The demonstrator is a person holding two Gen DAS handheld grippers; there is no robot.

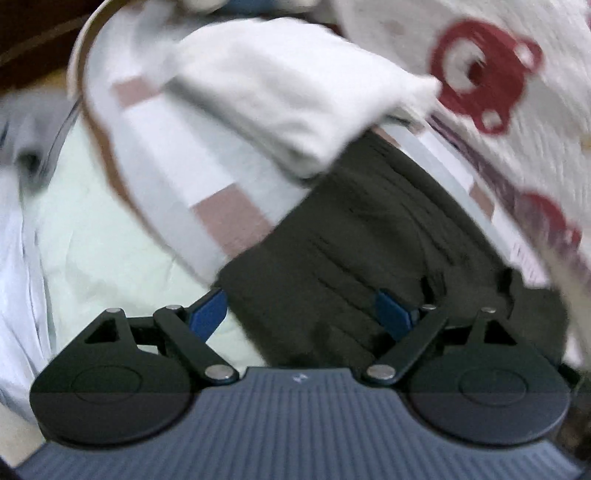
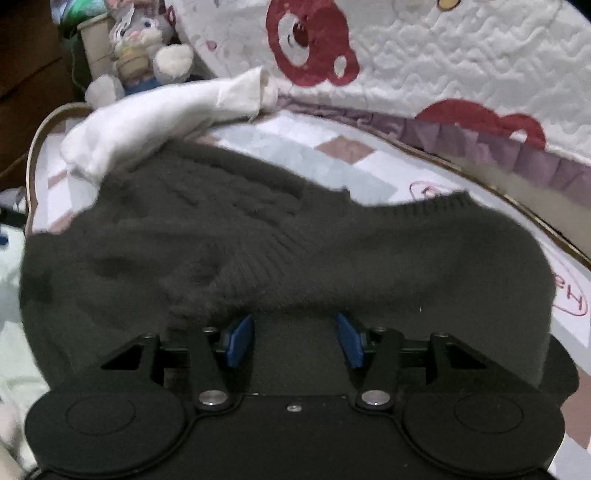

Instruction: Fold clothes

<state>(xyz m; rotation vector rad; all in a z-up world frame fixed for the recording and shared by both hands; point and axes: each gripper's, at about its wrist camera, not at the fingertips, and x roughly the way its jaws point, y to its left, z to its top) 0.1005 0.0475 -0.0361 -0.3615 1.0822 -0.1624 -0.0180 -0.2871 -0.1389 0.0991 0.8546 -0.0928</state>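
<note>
A dark knitted sweater lies bunched across a round table, its ribbed hem toward the far right. My right gripper hangs just over its near edge, blue pads apart, dark knit showing in the gap and no pad pressing on it. In the left wrist view the same sweater runs diagonally. My left gripper stands wide open, one pad over the sweater's edge, the other over pale green cloth. A folded white cloth rests on the sweater's far end, also visible as white cloth.
The table has a patchwork cover and a thin gold rim. A white quilt with red bears rises right behind it. A plush bunny sits at the far left. The left wrist view is blurred.
</note>
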